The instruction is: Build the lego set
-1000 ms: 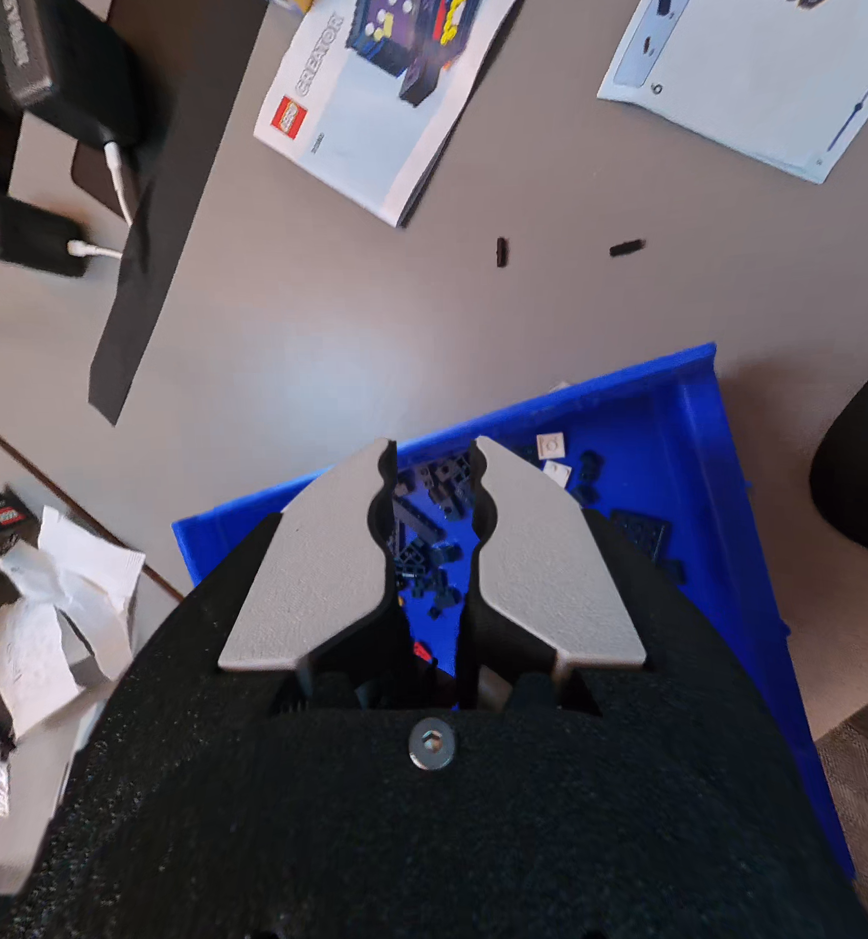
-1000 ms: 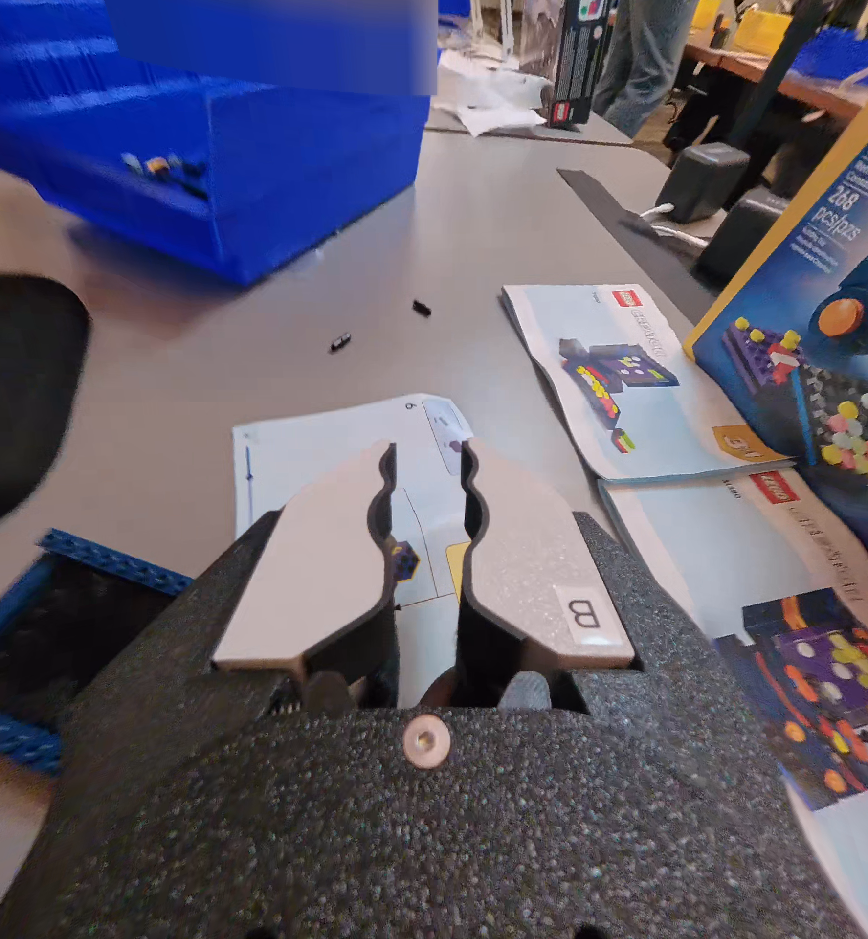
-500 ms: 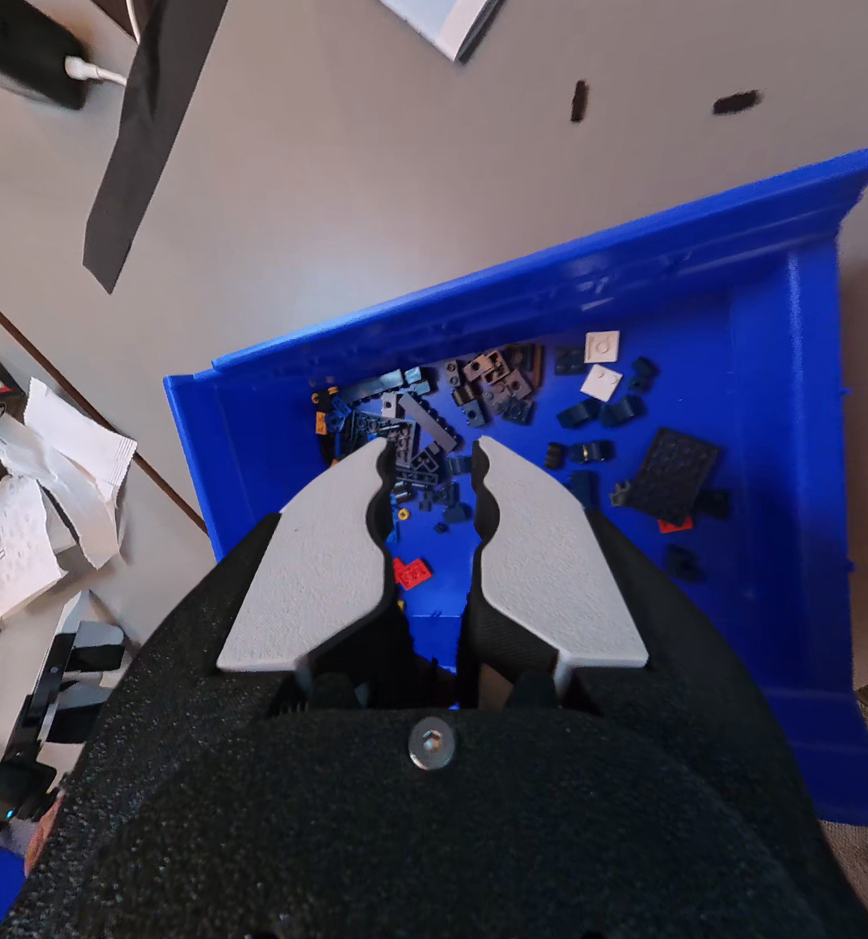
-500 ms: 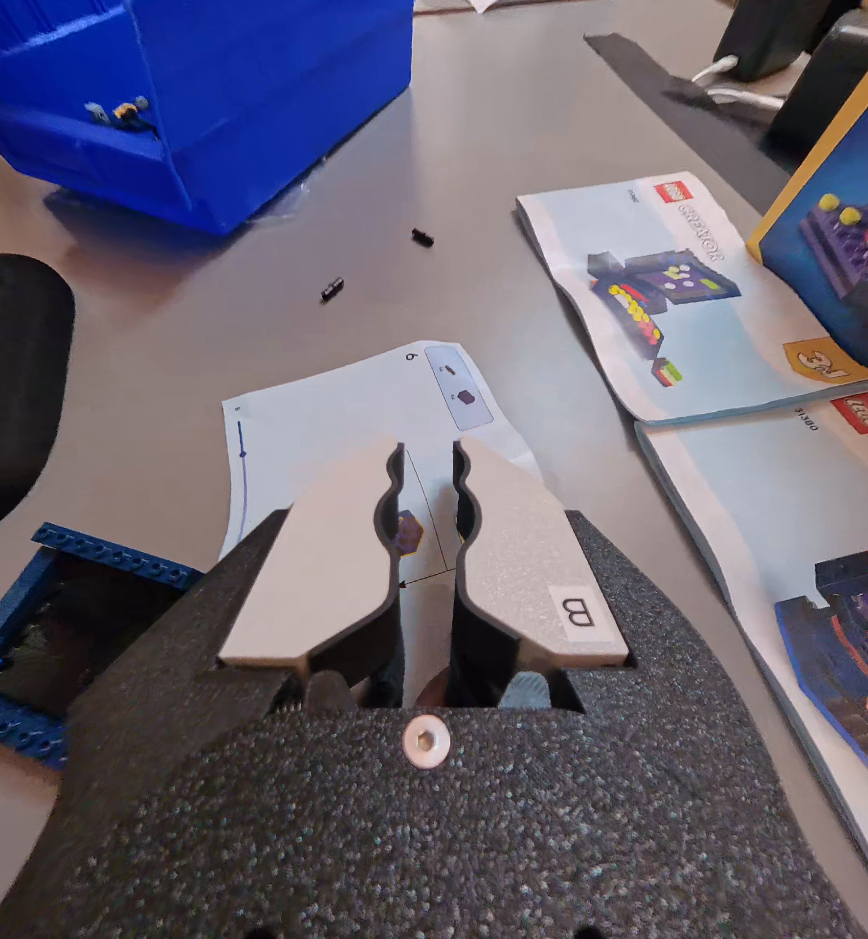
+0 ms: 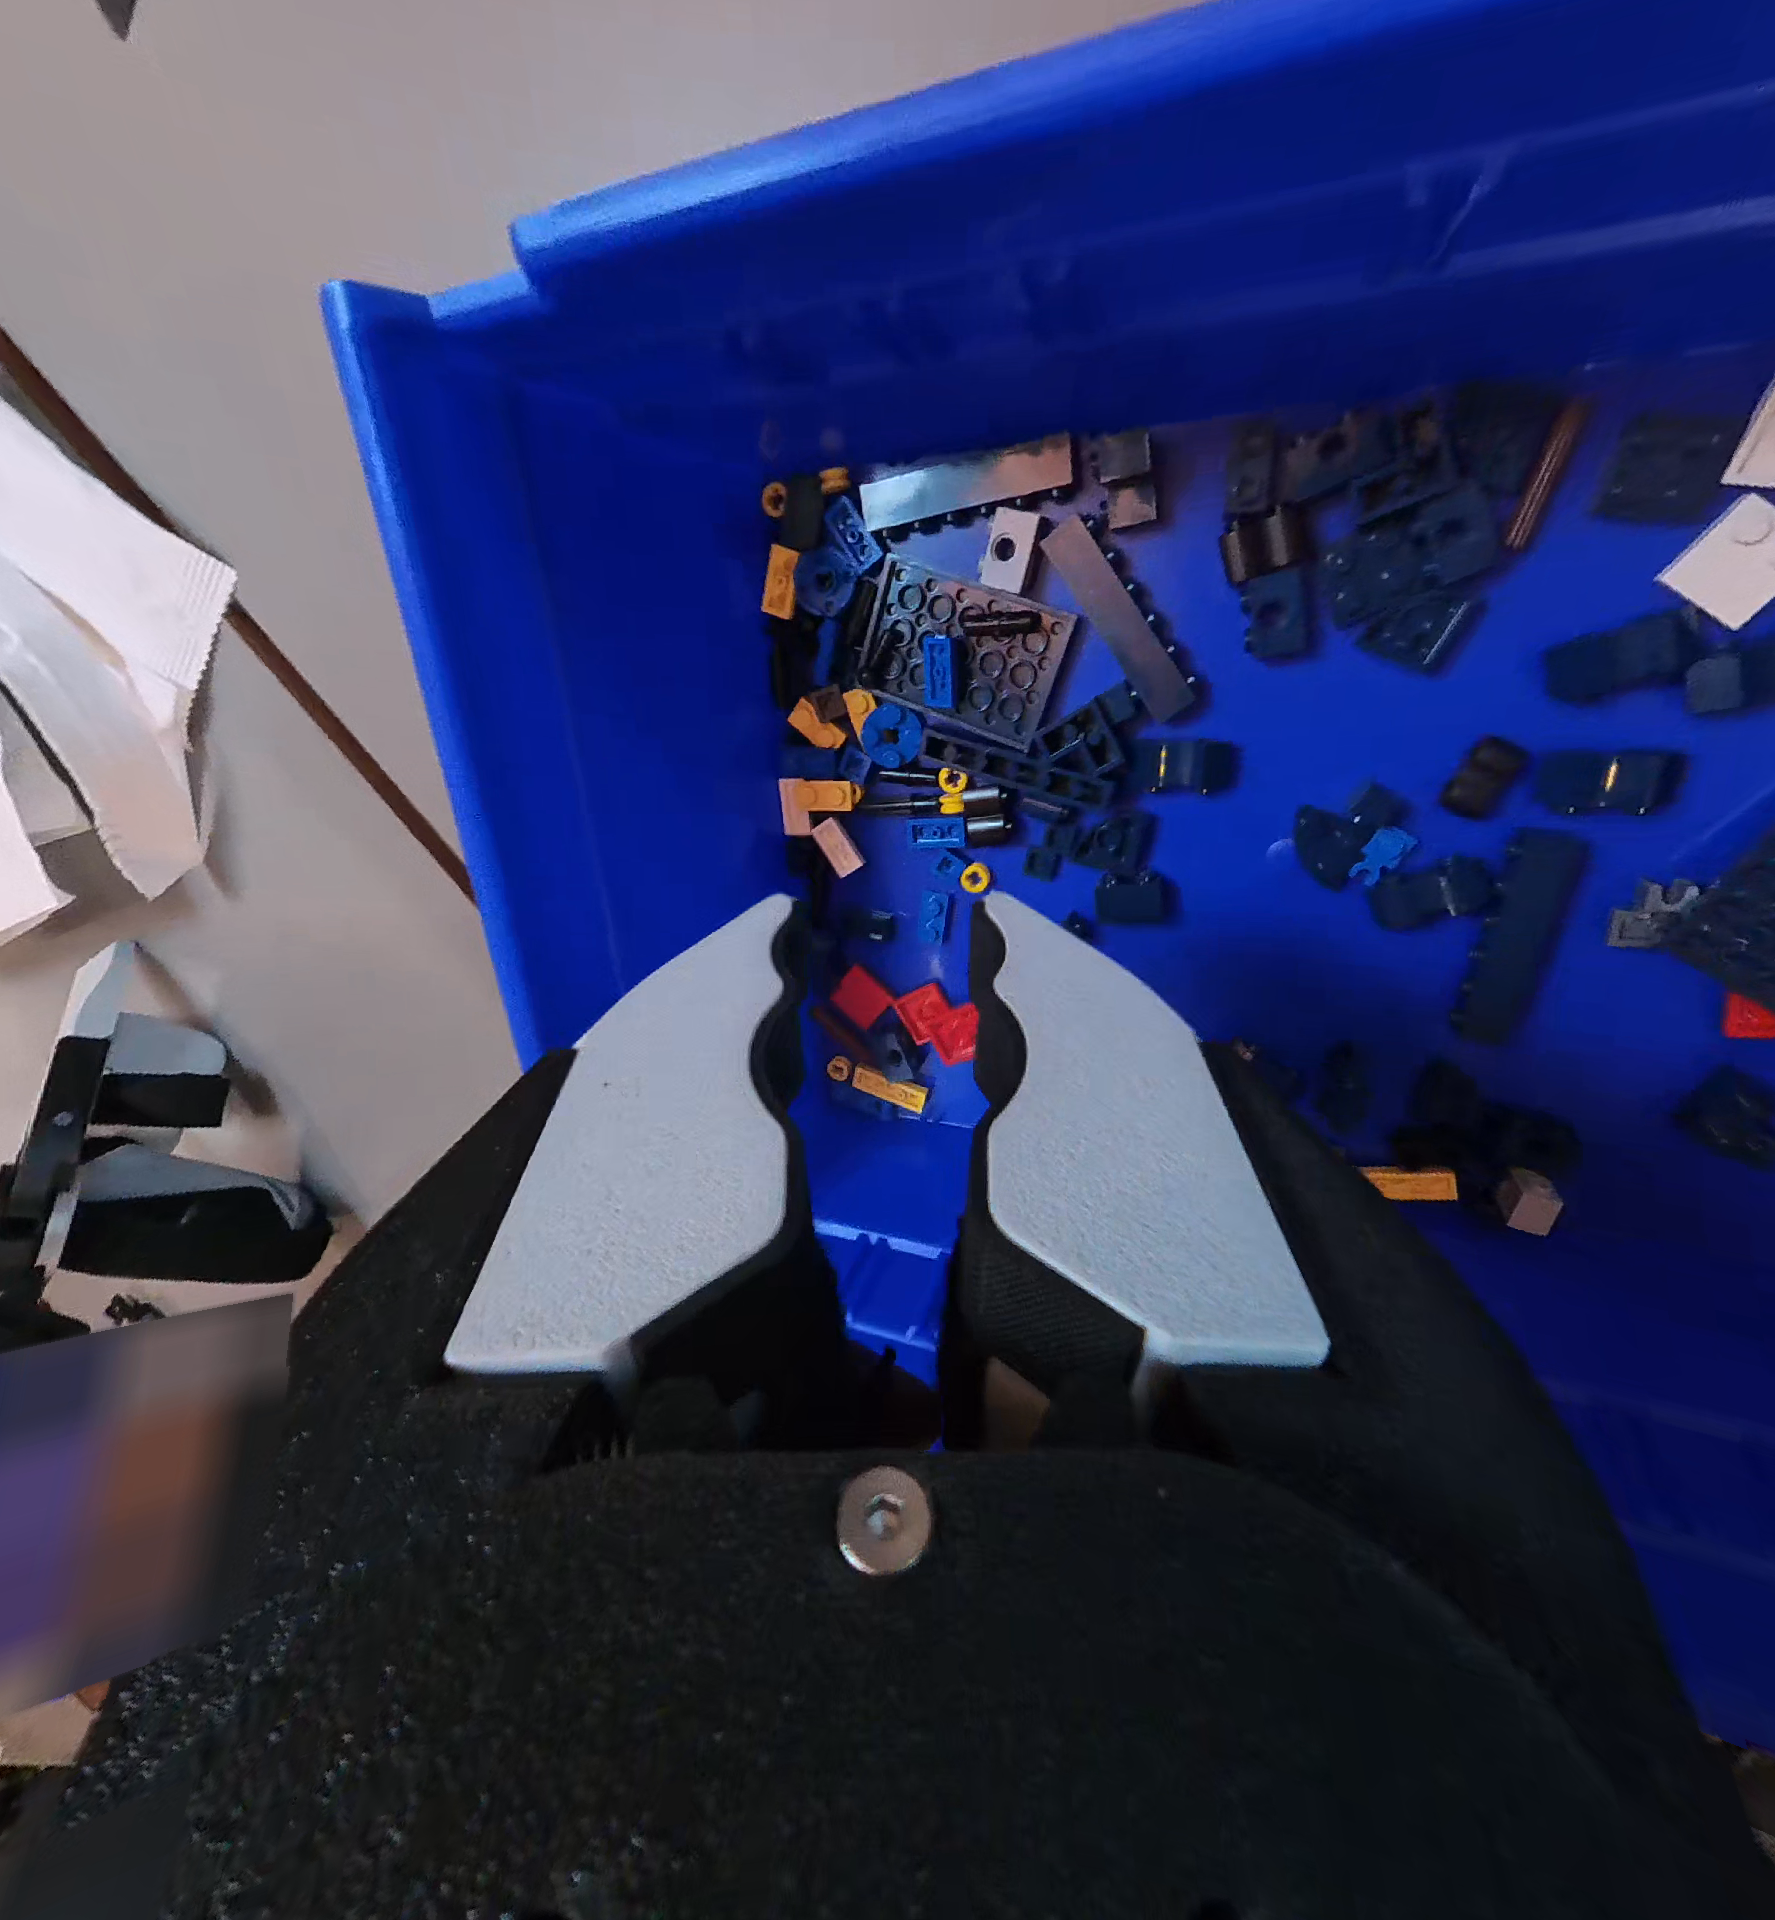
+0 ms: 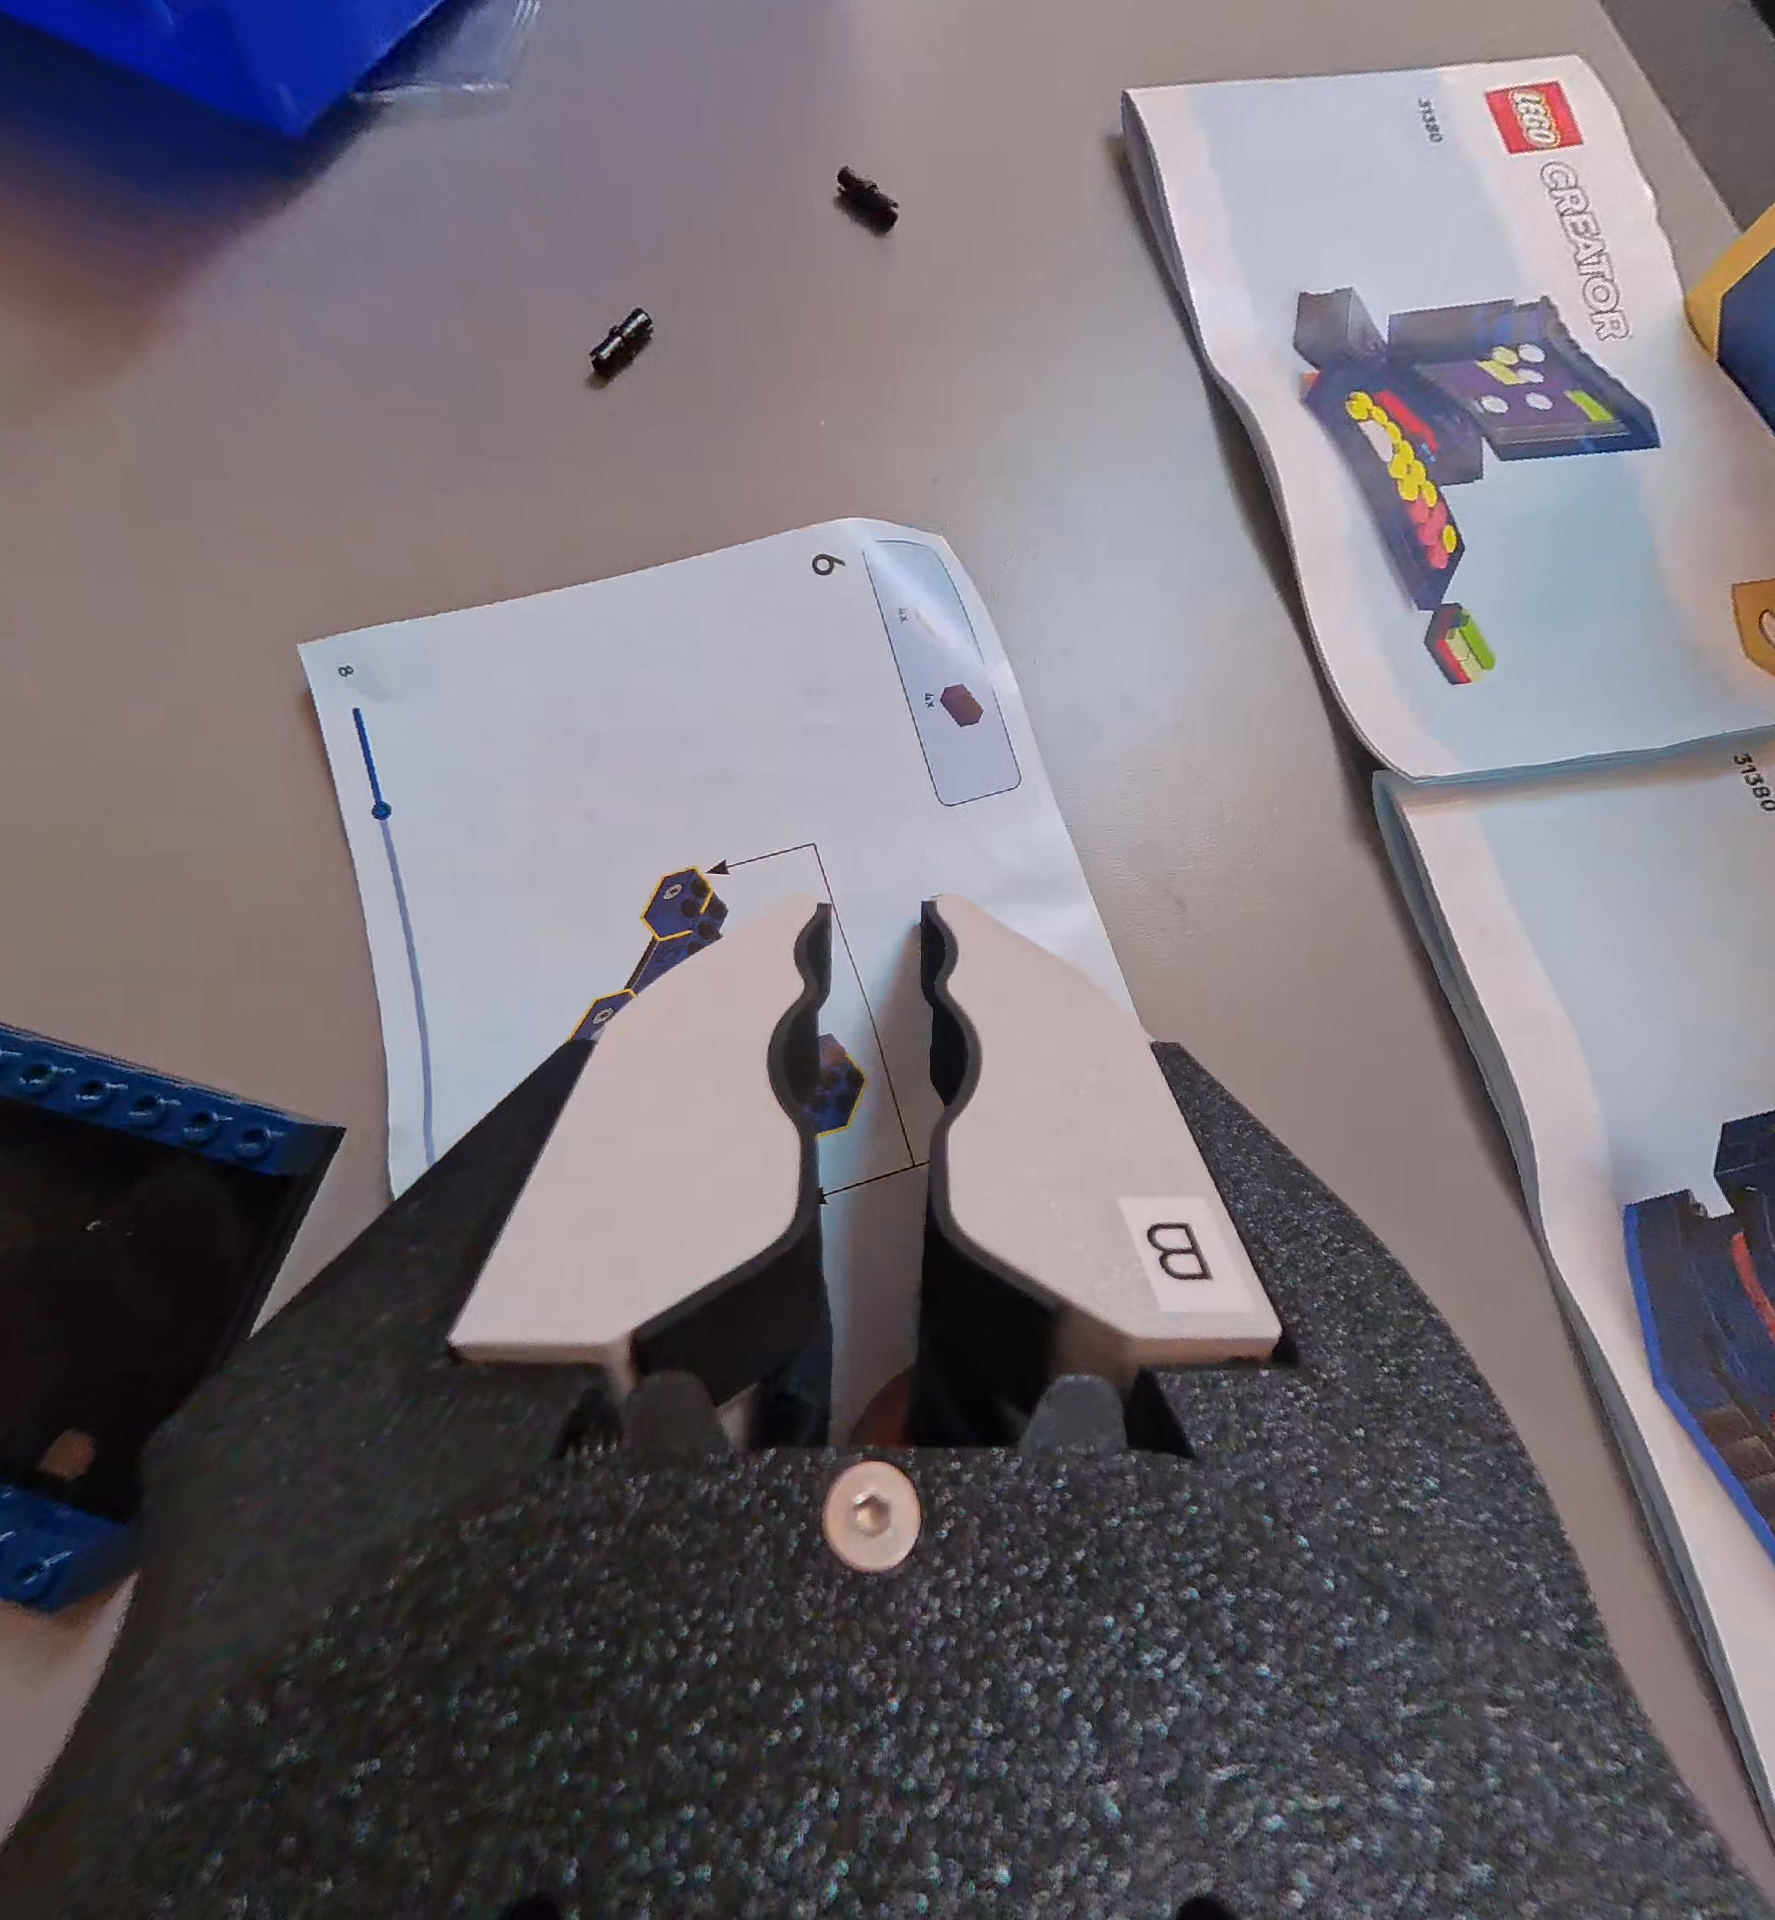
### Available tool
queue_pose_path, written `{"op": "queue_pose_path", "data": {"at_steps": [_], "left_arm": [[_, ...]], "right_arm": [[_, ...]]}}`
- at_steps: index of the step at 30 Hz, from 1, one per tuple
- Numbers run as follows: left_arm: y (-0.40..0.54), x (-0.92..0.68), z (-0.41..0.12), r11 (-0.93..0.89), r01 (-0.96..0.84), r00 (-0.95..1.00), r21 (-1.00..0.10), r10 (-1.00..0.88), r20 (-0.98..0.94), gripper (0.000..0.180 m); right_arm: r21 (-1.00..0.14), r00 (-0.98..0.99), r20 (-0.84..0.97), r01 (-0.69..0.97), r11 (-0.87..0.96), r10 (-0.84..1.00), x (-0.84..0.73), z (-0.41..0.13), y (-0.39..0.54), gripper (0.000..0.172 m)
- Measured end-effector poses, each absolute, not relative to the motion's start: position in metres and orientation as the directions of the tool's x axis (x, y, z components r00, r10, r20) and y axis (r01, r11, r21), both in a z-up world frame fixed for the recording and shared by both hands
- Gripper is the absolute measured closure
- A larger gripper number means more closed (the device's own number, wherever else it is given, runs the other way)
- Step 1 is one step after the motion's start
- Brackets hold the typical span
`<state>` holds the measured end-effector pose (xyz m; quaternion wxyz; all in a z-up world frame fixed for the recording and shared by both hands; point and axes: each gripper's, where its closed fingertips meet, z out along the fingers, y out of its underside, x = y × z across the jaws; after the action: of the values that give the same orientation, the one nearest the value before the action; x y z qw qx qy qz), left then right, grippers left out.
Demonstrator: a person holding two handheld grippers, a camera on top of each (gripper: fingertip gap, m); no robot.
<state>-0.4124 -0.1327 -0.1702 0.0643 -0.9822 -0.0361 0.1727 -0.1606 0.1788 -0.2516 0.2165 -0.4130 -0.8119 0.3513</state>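
The left gripper (image 5: 883, 914) hung over a blue bin (image 5: 592, 582), its jaws apart with nothing between the pads; below the gap, on the bin floor, lay red tiles (image 5: 924, 1013) and an orange plate (image 5: 888, 1091), and just ahead of the tips a yellow ring (image 5: 976, 879) and small blue pieces (image 5: 933, 914). Farther in sat a dark plate (image 5: 976, 649) amid a heap of dark, orange and tan bricks against the bin's left wall, with white tiles (image 5: 1740, 561) well off to the right. Outside the bin, crumpled white paper (image 5: 52, 665) lay on the grey table (image 5: 239, 208). The right gripper (image 6: 875, 909) hovered over a loose instruction page (image 6: 602, 727), jaws narrowly parted and bare, a lettered sticker (image 6: 1179, 1252) on its right finger. The page carried printed numerals and a drawing of blue bricks. Two black pins (image 6: 621, 339) (image 6: 867, 195) lay beyond it on the table. To the right were two booklets (image 6: 1465, 416) (image 6: 1641, 1039) with a red brand logo, and to the left a blue-edged frame (image 6: 93, 1070).
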Motion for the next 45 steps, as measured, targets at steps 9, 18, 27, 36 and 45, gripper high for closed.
{"op": "queue_pose_path", "data": {"at_steps": [9, 18, 27, 36, 45], "left_arm": [[-0.123, -0.409, -0.189, -0.993, -0.005, 0.957, -0.116, 0.029, -0.290, 0.155], [-0.120, -0.405, -0.192, -0.985, -0.057, 0.965, -0.164, -0.013, -0.260, 0.152], [-0.088, -0.398, -0.224, -0.962, -0.150, 0.984, -0.228, -0.121, -0.134, 0.154], [-0.089, -0.416, -0.224, -0.960, -0.086, 0.992, -0.265, -0.057, -0.116, 0.156], [-0.101, -0.431, -0.184, -0.935, -0.055, 0.979, -0.350, 0.018, -0.202, 0.158]], "right_arm": [[-0.749, -0.566, 0.058, 0.520, 0.410, 0.823, -0.160, -0.252, 0.179, 0.155], [-0.750, -0.566, 0.052, 0.522, 0.407, 0.823, -0.160, -0.252, 0.179, 0.155], [-0.750, -0.566, 0.057, 0.520, 0.410, 0.823, -0.160, -0.252, 0.179, 0.155], [-0.749, -0.566, 0.060, 0.519, 0.411, 0.822, -0.160, -0.252, 0.179, 0.156], [-0.749, -0.566, 0.057, 0.520, 0.410, 0.822, -0.160, -0.252, 0.179, 0.156]]}}
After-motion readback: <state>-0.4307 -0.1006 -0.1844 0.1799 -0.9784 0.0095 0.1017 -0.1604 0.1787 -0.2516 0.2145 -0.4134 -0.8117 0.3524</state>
